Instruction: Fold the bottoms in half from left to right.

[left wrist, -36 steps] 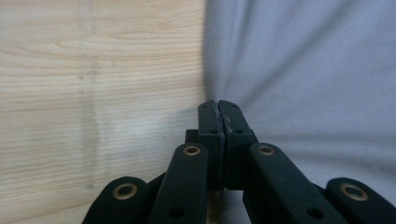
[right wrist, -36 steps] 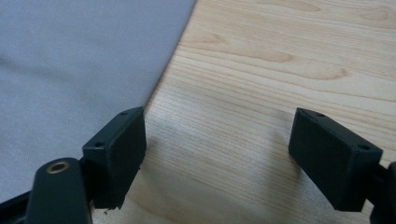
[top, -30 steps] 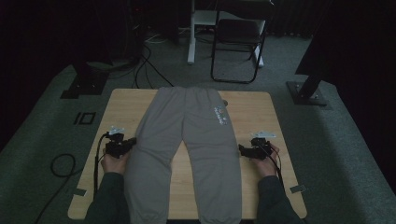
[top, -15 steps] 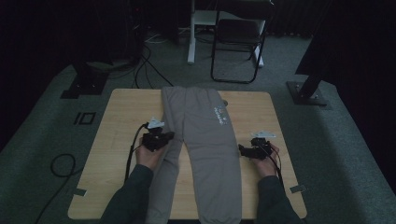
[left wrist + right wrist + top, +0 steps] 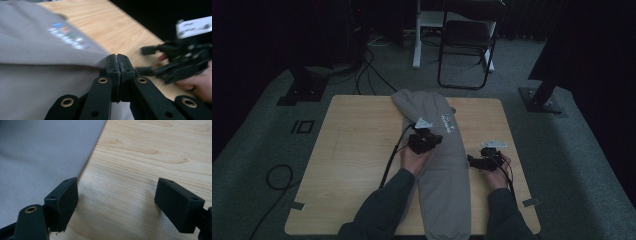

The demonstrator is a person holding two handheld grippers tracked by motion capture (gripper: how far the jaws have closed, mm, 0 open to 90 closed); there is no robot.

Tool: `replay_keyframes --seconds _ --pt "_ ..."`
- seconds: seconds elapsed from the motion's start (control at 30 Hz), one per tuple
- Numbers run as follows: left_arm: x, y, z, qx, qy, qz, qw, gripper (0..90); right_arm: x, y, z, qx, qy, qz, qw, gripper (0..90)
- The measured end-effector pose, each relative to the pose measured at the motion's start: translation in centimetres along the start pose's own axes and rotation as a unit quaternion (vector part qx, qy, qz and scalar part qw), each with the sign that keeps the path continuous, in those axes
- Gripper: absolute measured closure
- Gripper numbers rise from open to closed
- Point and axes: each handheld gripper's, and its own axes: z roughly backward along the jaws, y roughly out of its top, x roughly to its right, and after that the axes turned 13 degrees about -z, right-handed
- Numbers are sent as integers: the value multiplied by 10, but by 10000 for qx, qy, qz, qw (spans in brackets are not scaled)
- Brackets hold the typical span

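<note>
Grey sweatpants [image 5: 443, 170] lie lengthwise on the wooden table [image 5: 357, 140], folded in half with one leg over the other. A small printed logo [image 5: 446, 122] shows near the waist. My left gripper [image 5: 436, 139] is above the pants' middle, shut on the edge of the grey fabric [image 5: 37, 50], which is pinched at its tips [image 5: 117, 60]. My right gripper [image 5: 473, 161] rests on the table just right of the pants. Its jaws [image 5: 116, 200] stand open over bare wood, beside the pants' edge [image 5: 37, 150], with nothing between them. It also appears blurred in the left gripper view [image 5: 146, 61].
A dark chair [image 5: 467, 40] and a white table leg [image 5: 417, 35] stand behind the table. Black stand bases [image 5: 302, 92] [image 5: 542, 100] flank the far corners. Cables [image 5: 277, 175] lie on the carpet at the left. Bare wood spreads left of the pants.
My left gripper has swung from the table's left side to the right, carrying the pants' left leg over onto the right leg. The right gripper has stayed in place.
</note>
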Motion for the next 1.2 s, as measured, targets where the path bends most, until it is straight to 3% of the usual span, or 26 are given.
replay_keyframes --seconds 0.1,0.13,0.17,0.23,0.4,0.53,0.57,0.63,0.9,1.0,1.07,1.2 --pt "6 -10 -25 -237 -142 133 9995 887 0 0 0 8 -2 12 10000 193" --pt "6 -10 -25 -237 -142 133 9995 887 0 0 0 8 -2 12 10000 193" --pt "7 -25 -43 -524 -131 143 9984 887 0 0 0 5 -2 10 10000 193" --pt "8 -34 -52 -691 -180 195 9973 885 0 0 0 0 -1 12 10000 193" --pt "12 -48 -63 -1216 -15 -78 9925 879 0 0 0 1 7 19 10000 193" --pt "11 -51 -59 -1182 23 -222 9927 882 0 0 0 2 6 19 10000 194" --pt "10 -53 -56 -1184 52 -382 9922 882 0 0 0 2 6 20 10000 194" --pt "6 -56 -50 -1164 63 -481 9920 885 0 0 0 1 7 20 10000 193" --pt "-23 -76 -14 -1112 65 -563 9922 884 0 0 0 -1 5 18 10000 193" --pt "-36 -84 1 -1107 79 -522 9925 884 0 0 0 -1 5 16 10000 193" --pt "-42 -88 9 -1085 122 -378 9933 884 0 0 0 1 2 13 10000 193" --pt "-45 -87 15 -1170 285 -192 9925 886 0 0 0 1 -1 12 10000 193"
